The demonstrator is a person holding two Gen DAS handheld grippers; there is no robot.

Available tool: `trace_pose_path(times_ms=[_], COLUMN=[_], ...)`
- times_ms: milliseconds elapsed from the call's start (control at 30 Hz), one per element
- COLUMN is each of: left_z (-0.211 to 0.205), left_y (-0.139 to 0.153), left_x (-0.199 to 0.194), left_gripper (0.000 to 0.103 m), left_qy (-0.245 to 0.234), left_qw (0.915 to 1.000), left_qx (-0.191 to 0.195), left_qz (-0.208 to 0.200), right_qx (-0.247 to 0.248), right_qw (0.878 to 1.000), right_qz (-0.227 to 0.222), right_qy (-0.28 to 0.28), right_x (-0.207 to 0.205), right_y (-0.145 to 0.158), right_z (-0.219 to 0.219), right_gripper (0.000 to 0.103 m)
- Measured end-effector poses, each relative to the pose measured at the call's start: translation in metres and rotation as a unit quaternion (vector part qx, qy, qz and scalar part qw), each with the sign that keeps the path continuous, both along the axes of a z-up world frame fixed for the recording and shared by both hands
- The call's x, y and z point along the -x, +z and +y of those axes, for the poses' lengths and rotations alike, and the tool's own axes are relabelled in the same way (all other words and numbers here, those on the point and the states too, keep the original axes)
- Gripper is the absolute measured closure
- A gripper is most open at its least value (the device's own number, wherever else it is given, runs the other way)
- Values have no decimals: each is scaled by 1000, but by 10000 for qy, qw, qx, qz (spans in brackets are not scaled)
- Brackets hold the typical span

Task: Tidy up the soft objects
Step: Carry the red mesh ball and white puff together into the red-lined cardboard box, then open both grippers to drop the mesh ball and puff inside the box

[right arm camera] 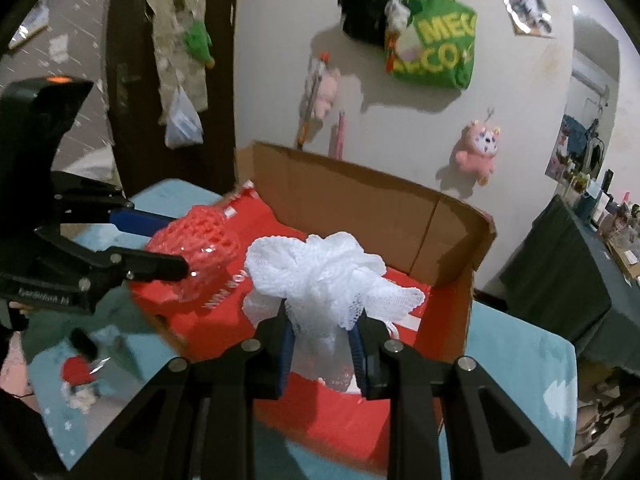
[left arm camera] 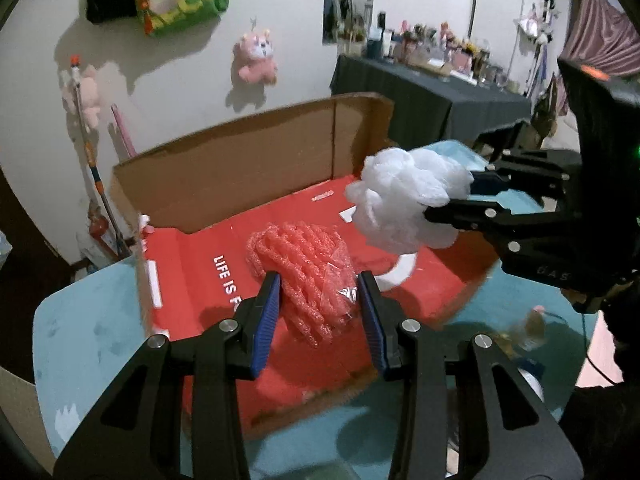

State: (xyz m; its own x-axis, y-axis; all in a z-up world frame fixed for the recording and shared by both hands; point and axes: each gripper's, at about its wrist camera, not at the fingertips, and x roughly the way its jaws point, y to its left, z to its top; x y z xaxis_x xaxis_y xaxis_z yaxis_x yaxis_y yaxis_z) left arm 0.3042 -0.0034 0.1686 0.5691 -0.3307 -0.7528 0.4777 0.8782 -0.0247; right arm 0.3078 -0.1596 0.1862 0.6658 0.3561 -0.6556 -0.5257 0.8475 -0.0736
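My left gripper [left arm camera: 318,308] is shut on a pink foam-net bundle [left arm camera: 306,276] in clear wrap and holds it above the red-lined cardboard box [left arm camera: 248,168]. My right gripper [right arm camera: 322,336] is shut on a white mesh bath pouf [right arm camera: 324,276] and holds it over the same box [right arm camera: 360,200]. In the left wrist view the pouf [left arm camera: 404,200] and right gripper [left arm camera: 460,194] hang over the box's right side. In the right wrist view the pink bundle [right arm camera: 196,240] and left gripper [right arm camera: 168,244] are at the box's left edge.
The box sits on a light blue cloth-covered table [left arm camera: 88,328]. Small loose items, one red [right arm camera: 78,372], lie on the cloth at left. Plush toys [left arm camera: 256,56] and a green bag [right arm camera: 434,44] hang on the wall. A dark-draped table [left arm camera: 420,96] with clutter stands behind.
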Motion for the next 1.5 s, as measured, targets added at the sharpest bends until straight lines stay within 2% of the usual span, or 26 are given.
trace_pose_path(times_ms=[233,333,533,633,1000,1167,1300,1333,1367,1433,1500], left_z=[-9,-13,-20,-22,-12,-10,-7,-5,-4,-3,-3], left_y=[-33,-46,-73,-83,-80,-79,-80,-79,-79,-78,-76], left_x=[-71,-98,-126,-131,-129,-131,-132,-133,-133,-131,-130], left_gripper=[66,66,66,66,61,53,53,51,43,36,35], left_qy=[22,94,208,221,231,228,286,301,301,302,295], left_qw=[9994,9988,9971,9965,9972,9969,9964,9962,9961,9964,9966], left_qx=[-70,-197,-545,-607,-481,-471,-448,-430,-416,-396,-413], left_qz=[348,429,485,527,527,588,664,694,711,687,652], right_qx=[274,351,669,774,653,553,419,403,398,404,409], right_qw=[9980,9960,9916,9904,9892,9882,9873,9871,9870,9869,9865], right_qz=[477,699,926,984,1145,1260,1365,1376,1380,1390,1402], right_qy=[-314,-427,-606,-592,-648,-676,-703,-713,-718,-719,-739], right_x=[-83,-108,-139,-146,-156,-159,-163,-164,-165,-165,-165], right_y=[-29,-43,-70,-79,-85,-85,-85,-85,-85,-85,-85], right_z=[7,11,20,23,22,18,13,12,11,11,10], right_gripper=[77,77,77,75,66,58,54,53,51,47,44])
